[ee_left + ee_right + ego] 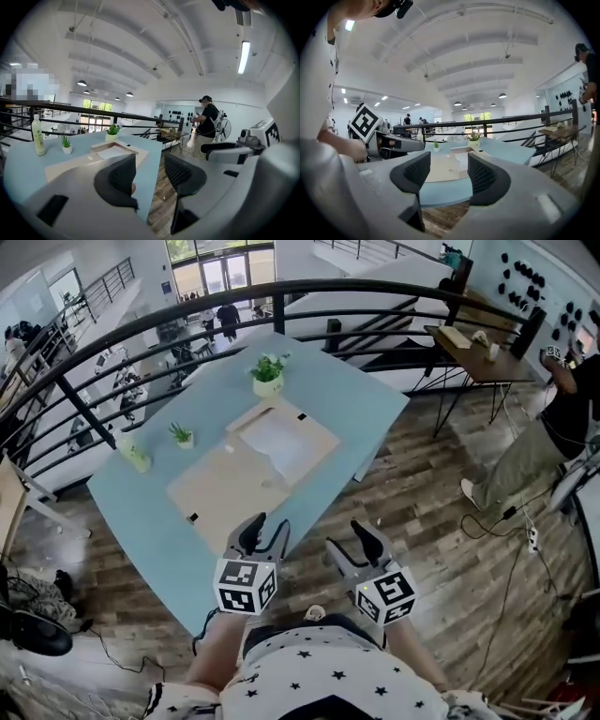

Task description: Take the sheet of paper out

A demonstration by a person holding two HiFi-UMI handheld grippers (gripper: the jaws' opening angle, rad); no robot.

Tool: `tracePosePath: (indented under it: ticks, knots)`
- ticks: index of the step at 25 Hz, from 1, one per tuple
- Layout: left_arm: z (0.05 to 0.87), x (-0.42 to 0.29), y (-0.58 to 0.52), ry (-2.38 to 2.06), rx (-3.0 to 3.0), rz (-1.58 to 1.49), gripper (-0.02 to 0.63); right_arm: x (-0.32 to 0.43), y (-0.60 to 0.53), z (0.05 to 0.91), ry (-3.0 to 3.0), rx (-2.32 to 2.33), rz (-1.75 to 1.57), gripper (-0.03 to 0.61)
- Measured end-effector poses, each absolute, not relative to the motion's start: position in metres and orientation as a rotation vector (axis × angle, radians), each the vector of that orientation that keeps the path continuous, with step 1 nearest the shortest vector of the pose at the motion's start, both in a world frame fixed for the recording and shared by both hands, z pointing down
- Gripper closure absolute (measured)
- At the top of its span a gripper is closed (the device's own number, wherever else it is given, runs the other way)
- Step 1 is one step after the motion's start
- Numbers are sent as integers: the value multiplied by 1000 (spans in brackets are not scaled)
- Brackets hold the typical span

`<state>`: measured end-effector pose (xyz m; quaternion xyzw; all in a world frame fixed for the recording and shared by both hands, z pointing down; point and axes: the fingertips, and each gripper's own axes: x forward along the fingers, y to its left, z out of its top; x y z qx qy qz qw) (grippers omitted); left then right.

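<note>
Grippers wide and empty: left gripper [265, 529] and right gripper [356, 545] hover side by side off the table [366, 399] edge.
Forearms tucked in, jaws pointing forward; the sheet of paper [279, 440] lies ahead in the wooden board [220, 491] recess.
</note>
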<state>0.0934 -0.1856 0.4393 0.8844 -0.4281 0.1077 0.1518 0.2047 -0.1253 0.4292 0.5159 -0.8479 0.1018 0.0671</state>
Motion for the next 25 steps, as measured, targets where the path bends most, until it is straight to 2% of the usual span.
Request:
tracePosePath:
  ticks: [16, 25]
  knots:
    - [458, 126, -256, -1363, 2410, 310, 428, 244, -167, 452, -2628, 1399, 374, 347]
    - [482, 130, -332, -1396, 2335, 309, 428, 252, -231, 464, -2630, 1353, 397, 347]
